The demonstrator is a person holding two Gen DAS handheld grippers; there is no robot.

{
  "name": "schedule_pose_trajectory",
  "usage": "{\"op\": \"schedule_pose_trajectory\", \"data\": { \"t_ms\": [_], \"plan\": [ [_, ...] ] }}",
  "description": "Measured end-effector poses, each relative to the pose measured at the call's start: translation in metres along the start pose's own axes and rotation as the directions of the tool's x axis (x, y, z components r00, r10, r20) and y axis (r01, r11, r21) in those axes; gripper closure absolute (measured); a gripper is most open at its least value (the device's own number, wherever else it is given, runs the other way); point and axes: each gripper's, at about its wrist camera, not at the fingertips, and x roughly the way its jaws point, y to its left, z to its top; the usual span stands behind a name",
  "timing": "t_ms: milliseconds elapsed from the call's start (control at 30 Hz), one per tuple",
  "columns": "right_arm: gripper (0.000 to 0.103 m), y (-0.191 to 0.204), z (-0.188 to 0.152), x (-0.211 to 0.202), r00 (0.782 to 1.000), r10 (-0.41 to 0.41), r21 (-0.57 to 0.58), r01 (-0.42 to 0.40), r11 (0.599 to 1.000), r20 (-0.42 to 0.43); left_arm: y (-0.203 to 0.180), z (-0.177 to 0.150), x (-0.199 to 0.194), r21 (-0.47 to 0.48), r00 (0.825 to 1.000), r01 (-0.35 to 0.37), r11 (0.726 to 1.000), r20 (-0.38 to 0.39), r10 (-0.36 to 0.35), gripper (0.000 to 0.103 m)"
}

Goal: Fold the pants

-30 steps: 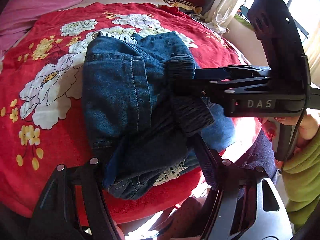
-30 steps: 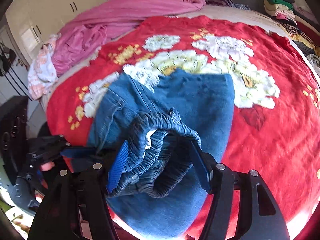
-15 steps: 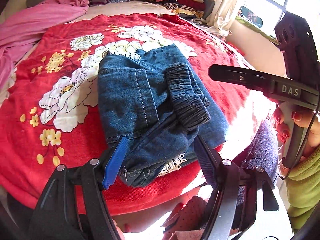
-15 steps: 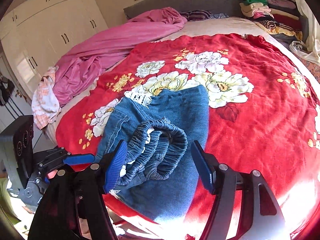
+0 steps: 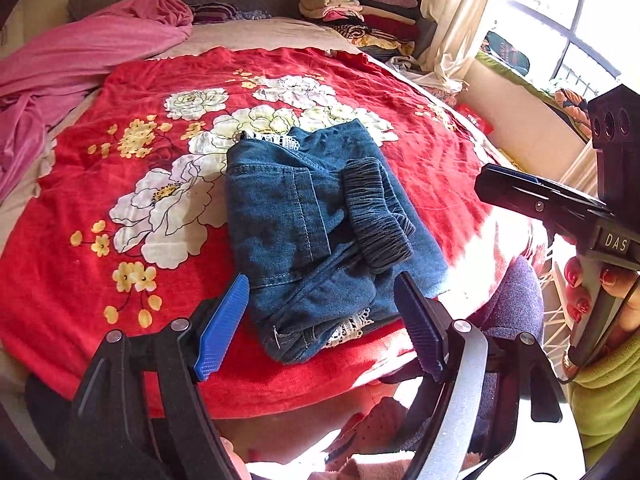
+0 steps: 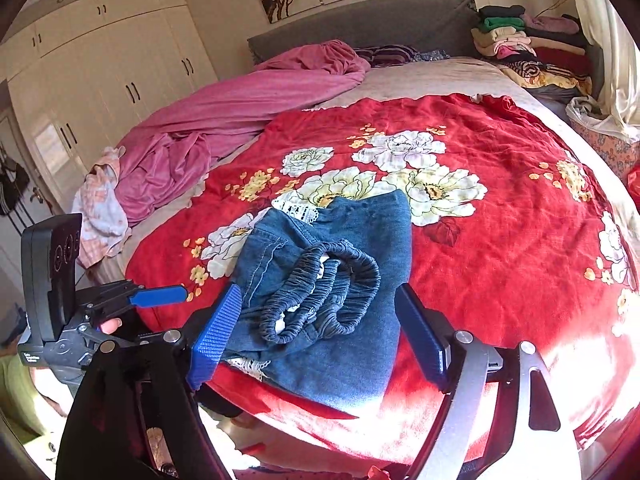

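While the pants (image 5: 320, 232) lie folded into a compact denim bundle on the red floral blanket (image 5: 100, 280) near the bed's front edge, both tools hang just short of them with nothing held. Seen from the left wrist, the left gripper (image 5: 320, 324) has its blue pads spread wide, the near end of the bundle showing between them at 12 o'clock, apart from the cloth. The gathered elastic waistband (image 5: 376, 220) sits on top of the fold toward 1 o'clock, and a strip of white lace trim (image 5: 352, 328) peeks out at the near edge. From the right wrist, the right gripper (image 6: 320, 336) is likewise spread, the pants (image 6: 344, 280) framed between its pads. A pink sheet (image 6: 240, 108) is heaped at 10 o'clock, and stacked folded clothes (image 6: 520, 40) stand at 1 o'clock by the headboard.
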Motion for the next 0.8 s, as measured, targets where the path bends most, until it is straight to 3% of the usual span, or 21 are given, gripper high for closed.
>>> {"op": "schedule_pose_trajectory", "data": {
  "t_ms": [167, 267, 433, 800],
  "plan": [
    [0.023, 0.006, 0.0, -0.007, 1.0, -0.019, -0.009, 0.019, 1.0, 0.016, 0.006, 0.003, -0.01, -0.012, 1.0, -0.011, 1.0, 0.024, 0.012, 0.027],
    [0.01, 0.004, -0.001, -0.017, 0.996, -0.073, 0.002, 0.073, 0.997, 0.056, 0.014, 0.005, -0.017, -0.03, 0.998, -0.036, 0.999, 0.042, 0.038, 0.021],
    [0.009, -0.008, 0.0, -0.026, 0.99, -0.114, 0.045, 0.111, 0.993, 0.088, 0.029, 0.009, -0.023, -0.072, 0.997, -0.052, 0.996, 0.054, 0.056, 0.01],
    [0.008, -0.02, -0.011, -0.019, 0.986, -0.158, 0.069, 0.154, 0.986, 0.052, 0.049, 0.004, -0.013, -0.128, 0.997, -0.077, 0.989, 0.019, 0.08, 0.01]
  ]
}}
